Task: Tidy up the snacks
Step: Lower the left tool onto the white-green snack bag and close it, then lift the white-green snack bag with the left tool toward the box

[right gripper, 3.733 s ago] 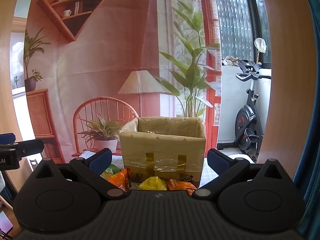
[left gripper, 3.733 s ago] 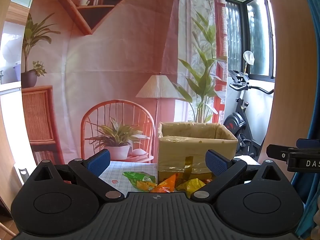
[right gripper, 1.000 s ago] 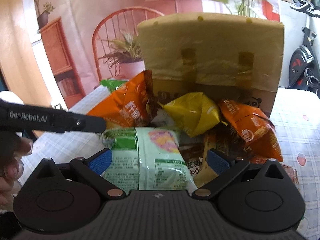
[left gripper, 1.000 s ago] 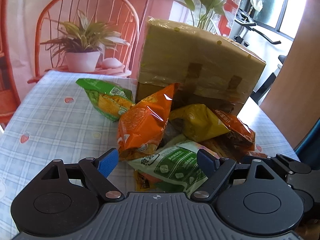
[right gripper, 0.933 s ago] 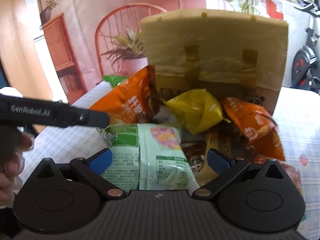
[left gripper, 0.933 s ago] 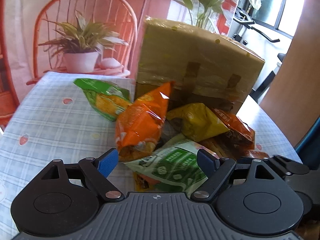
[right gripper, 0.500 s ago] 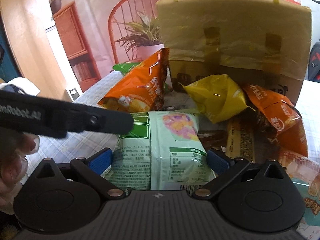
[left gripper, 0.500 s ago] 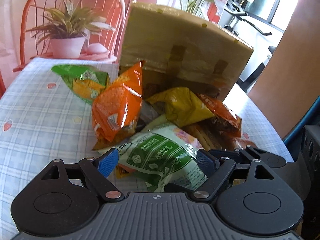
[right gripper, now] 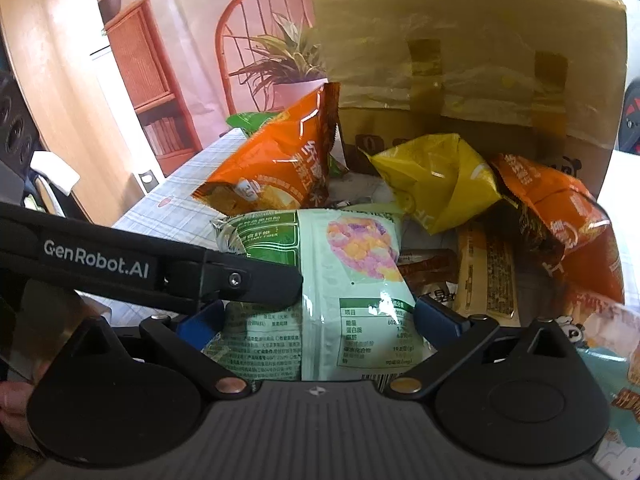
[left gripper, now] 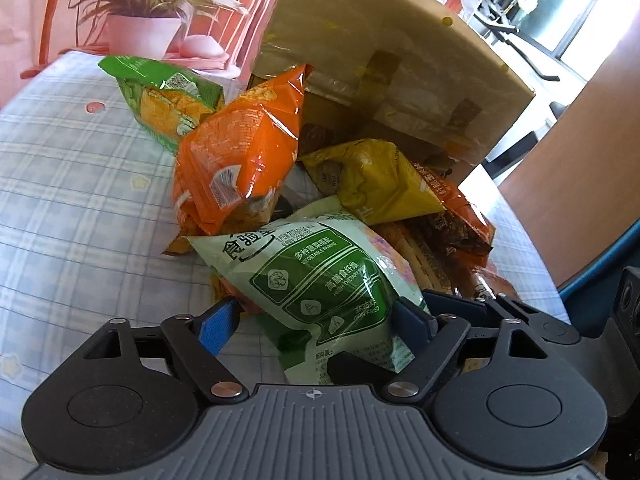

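Observation:
A pale green snack bag (left gripper: 320, 276) (right gripper: 348, 264) lies at the front of a pile of snack bags on the checked tablecloth (left gripper: 80, 184). My left gripper (left gripper: 316, 322) straddles its near end and its jaws are closing. The right pad touches the bag and the left pad stands just clear. My right gripper (right gripper: 318, 318) is open, with the same bag between its wide-set fingers. One left finger (right gripper: 160, 268) crosses the right wrist view over the bag's left side. A taped cardboard box (left gripper: 384, 48) (right gripper: 472, 52) stands behind the pile.
An orange bag (left gripper: 240, 160) leans against the box, with a green bag (left gripper: 164, 96) to its left. A yellow bag (left gripper: 372, 184) and another orange bag (right gripper: 560, 216) lie to the right. More packets lie underneath. A person's fingers (right gripper: 12, 400) show at the lower left.
Both grippers have come down and in toward the pile. The pale green bag now sits between both pairs of fingers, and the left pads have drawn closer together.

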`<act>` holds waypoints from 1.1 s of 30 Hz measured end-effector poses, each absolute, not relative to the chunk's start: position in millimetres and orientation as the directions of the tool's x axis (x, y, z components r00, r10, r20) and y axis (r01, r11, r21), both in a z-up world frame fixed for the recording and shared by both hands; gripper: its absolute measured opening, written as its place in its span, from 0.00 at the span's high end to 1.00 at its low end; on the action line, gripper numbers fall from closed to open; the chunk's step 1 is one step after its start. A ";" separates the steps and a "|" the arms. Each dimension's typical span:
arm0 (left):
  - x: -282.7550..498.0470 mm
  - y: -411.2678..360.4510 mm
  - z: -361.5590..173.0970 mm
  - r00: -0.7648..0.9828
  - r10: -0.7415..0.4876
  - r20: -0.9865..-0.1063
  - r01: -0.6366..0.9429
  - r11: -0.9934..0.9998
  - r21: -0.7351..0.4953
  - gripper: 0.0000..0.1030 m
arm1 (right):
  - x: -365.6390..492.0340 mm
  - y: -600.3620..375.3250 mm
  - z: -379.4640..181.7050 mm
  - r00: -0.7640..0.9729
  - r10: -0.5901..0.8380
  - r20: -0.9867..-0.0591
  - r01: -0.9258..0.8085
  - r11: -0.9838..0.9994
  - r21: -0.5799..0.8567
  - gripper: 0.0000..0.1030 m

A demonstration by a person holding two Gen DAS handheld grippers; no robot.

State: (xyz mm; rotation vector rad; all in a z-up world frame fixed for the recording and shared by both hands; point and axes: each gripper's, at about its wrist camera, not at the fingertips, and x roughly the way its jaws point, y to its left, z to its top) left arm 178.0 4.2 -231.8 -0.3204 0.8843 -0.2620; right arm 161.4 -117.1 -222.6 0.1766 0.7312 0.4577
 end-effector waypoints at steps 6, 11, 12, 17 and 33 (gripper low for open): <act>173.5 0.9 -223.6 0.621 -0.395 -0.677 0.156 0.909 -0.387 0.45 | 159.0 -118.2 -217.9 0.654 0.467 -0.595 -0.342 0.884 0.319 0.10; 168.1 -3.5 -220.1 0.625 -0.384 -0.679 0.177 0.917 -0.356 0.47 | 154.7 -115.3 -212.6 0.654 0.455 -0.604 -0.343 0.891 0.298 0.14; 166.4 -2.1 -220.1 0.626 -0.385 -0.678 0.180 0.917 -0.356 0.47 | 153.8 -114.9 -212.0 0.654 0.453 -0.605 -0.344 0.891 0.295 0.14; 161.0 -2.3 -215.8 0.635 -0.392 -0.666 0.197 0.915 -0.351 0.48 | 148.9 -117.4 -208.8 0.660 0.463 -0.592 -0.340 0.886 0.314 0.15; 147.6 -7.6 -197.3 0.674 -0.417 -0.610 0.251 0.906 -0.342 0.50 | 127.8 -122.2 -184.8 0.723 0.441 -0.532 -0.340 0.897 0.283 0.16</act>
